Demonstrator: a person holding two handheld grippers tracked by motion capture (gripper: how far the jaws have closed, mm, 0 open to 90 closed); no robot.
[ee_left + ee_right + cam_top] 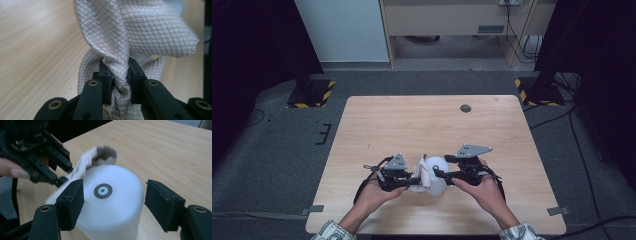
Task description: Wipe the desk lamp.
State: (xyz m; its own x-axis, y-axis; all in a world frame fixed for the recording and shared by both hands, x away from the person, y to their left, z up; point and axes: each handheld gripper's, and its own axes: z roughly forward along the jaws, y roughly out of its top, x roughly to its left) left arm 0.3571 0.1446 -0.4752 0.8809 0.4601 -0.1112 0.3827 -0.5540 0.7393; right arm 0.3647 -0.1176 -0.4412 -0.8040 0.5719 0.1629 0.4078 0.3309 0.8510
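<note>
A pale wooden table (pixel 412 120) stands on grey carpet (pixel 272 160) (dimly lit). Behind it are a white panel (pixel 342 30) and a wooden cabinet (pixel 452 20).

High view overhead, facing forward-down on table (pixel 377 120); 2 gripper views close, along jaws; all share tabletop.

One white cup (pixel 437 172), one quilted cloth (pixel 421 172), two grippers and one table (pixel 427 120).
</note>
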